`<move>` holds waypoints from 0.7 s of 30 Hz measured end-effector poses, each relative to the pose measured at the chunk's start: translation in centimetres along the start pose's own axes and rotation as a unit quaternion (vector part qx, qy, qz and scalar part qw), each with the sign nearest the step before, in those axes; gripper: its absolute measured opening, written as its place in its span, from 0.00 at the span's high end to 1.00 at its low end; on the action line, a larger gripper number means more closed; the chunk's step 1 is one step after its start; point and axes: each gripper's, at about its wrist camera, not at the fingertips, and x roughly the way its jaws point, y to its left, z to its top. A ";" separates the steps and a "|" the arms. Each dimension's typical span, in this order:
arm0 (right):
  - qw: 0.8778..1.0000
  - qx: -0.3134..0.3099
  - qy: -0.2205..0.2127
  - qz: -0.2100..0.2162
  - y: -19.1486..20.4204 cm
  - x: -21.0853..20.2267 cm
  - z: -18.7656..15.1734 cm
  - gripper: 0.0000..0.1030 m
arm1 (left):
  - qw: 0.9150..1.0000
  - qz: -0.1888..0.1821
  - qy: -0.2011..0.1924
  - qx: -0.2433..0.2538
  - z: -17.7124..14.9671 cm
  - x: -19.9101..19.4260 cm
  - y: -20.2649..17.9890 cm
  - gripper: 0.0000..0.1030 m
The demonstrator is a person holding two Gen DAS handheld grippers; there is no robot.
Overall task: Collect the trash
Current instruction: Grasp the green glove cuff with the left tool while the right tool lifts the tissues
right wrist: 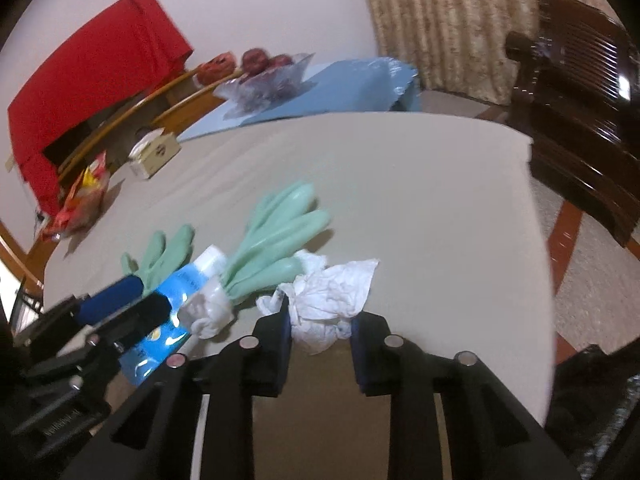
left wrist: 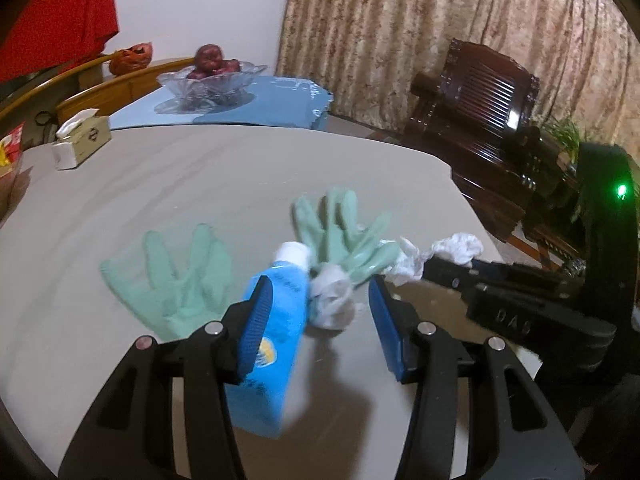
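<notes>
Left gripper [left wrist: 320, 320]: you are holding its fingers spread around a grey wad [left wrist: 332, 300] at centre frame, likely lining up a pinch.
Right gripper [right wrist: 320, 344]: fingers are standing apart, flanking white tissue [right wrist: 332, 300] at lower centre, not yet squeezing.
Trash: crumpled, soft paper lying on the table [right wrist: 420, 200] beside a tube [left wrist: 276, 320] and gloves [left wrist: 180, 280].

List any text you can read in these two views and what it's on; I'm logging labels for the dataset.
"DAS": raised letters on the right gripper body, left wrist view.
Blue tube: dark print and a round logo, too blurred to read.
Tissue box: round emblem, unreadable.
Red snack packets: print too blurred.
Left gripper body: raised lettering, illegible.
</notes>
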 end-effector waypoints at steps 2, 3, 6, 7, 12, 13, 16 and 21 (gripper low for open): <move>1.000 0.003 -0.007 -0.009 -0.6 -0.6 0.3 0.76 | 1.000 -0.005 0.003 0.008 0.1 0.6 -0.7 0.53; 1.000 0.003 -0.009 -0.012 -0.9 -0.8 0.5 0.76 | 1.000 -0.008 0.007 0.012 0.1 1.1 -1.0 0.53; 1.000 0.003 -0.014 -0.016 -1.2 -1.1 0.8 0.76 | 1.000 -0.007 0.016 0.020 0.2 2.3 -1.5 0.53; 1.000 0.003 -0.014 -0.017 -1.3 -1.1 0.9 0.76 | 0.999 -0.006 0.023 0.023 0.2 2.9 -1.7 0.53; 1.000 0.006 -0.013 -0.017 -1.7 -1.1 0.7 0.76 | 0.999 0.007 0.038 0.032 0.3 4.6 -1.8 0.58; 1.000 0.008 -0.012 -0.017 -1.8 -1.1 0.6 0.76 | 0.999 0.008 0.038 0.032 0.4 4.7 -1.9 0.59; 1.000 0.014 -0.013 -0.017 -1.8 -1.0 0.6 0.76 | 0.998 0.018 0.036 0.041 0.5 4.7 -2.3 0.77; 0.999 0.016 -0.030 -0.022 -1.9 -2.4 0.7 0.76 | 0.999 0.013 0.026 0.043 0.3 3.7 -3.0 0.78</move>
